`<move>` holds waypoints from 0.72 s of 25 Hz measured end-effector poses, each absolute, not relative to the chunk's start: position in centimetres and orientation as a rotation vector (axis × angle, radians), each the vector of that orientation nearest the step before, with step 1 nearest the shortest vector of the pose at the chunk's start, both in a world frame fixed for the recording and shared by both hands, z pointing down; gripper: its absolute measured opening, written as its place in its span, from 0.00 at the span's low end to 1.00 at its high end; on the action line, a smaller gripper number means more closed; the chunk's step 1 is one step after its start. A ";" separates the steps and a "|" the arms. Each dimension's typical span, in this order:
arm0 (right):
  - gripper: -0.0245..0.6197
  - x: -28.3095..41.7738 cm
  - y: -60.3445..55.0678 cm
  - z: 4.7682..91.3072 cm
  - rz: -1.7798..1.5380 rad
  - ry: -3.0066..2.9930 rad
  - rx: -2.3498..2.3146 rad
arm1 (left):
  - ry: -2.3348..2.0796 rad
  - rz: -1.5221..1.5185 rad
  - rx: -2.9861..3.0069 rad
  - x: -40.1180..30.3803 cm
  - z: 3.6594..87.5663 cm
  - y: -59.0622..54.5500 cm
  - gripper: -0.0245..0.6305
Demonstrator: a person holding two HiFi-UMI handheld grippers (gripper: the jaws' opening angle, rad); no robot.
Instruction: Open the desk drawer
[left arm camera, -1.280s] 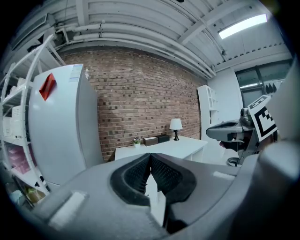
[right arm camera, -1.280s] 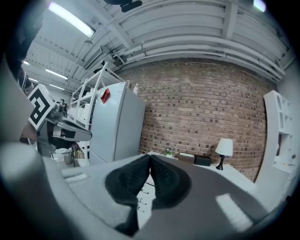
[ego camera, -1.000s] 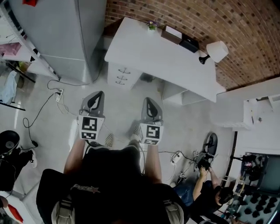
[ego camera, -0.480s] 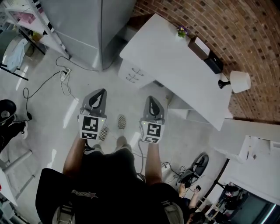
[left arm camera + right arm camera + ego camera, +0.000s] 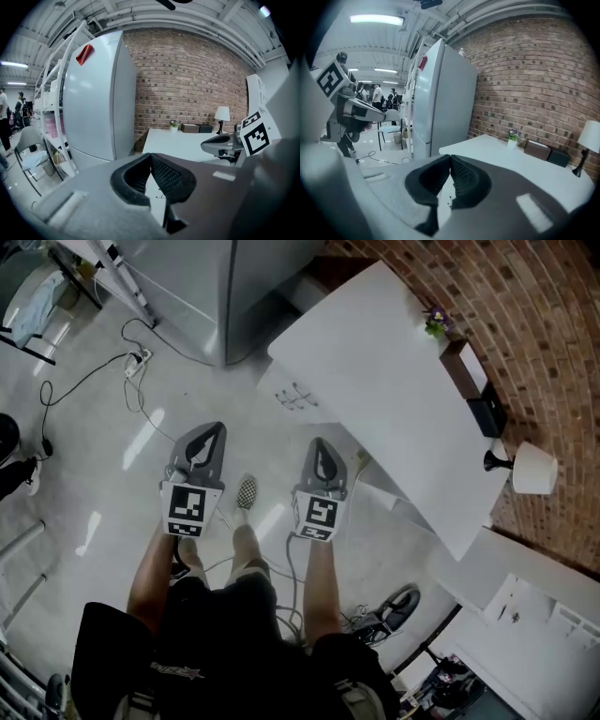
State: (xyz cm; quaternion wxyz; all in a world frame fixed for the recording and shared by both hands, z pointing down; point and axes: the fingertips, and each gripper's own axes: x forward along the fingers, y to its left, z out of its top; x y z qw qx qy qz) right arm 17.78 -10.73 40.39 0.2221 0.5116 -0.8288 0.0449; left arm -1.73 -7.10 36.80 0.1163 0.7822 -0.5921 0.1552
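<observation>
My left tool [image 5: 206,439] and right tool [image 5: 319,451], jaws together and empty, hang over the floor [image 5: 103,484], well short of the drawers [image 5: 293,397] under the white surface's [image 5: 394,381] left end; best I part one tool's jaws, then square it to a handle

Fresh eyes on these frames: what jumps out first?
The long white desk against the brick wall, with drawers under its left end in the head view, all looking closed. In front, the left tongs and right tongs, both shut and empty, are held side by side above the floor, short of the desk.
</observation>
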 end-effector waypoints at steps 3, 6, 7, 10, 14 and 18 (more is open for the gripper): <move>0.04 17.8 -12.5 43.4 0.110 -2.279 1.377 | -1.735 0.467 2.256 -1.7 39.8 -8.4 0.05; 0.04 17.5 -13.9 46.6 0.128 -2.271 1.336 | -1.741 0.492 2.231 -1.8 43.1 -9.5 0.05; 0.04 17.4 -14.2 47.7 0.128 -2.267 1.319 | -1.741 0.495 2.220 -1.9 44.1 -9.8 0.05; 0.04 17.3 -15.0 50.8 0.112 -2.249 1.269 | -1.739 0.505 2.190 -1.8 47.1 -10.3 0.05; 0.04 17.2 -15.9 54.7 0.114 -2.240 1.225 | -1.739 0.539 2.171 -1.4 50.5 -11.0 0.05; 0.04 17.3 -16.7 58.1 0.122 -2.240 1.204 | -1.732 0.543 2.146 -1.1 53.8 -11.2 0.05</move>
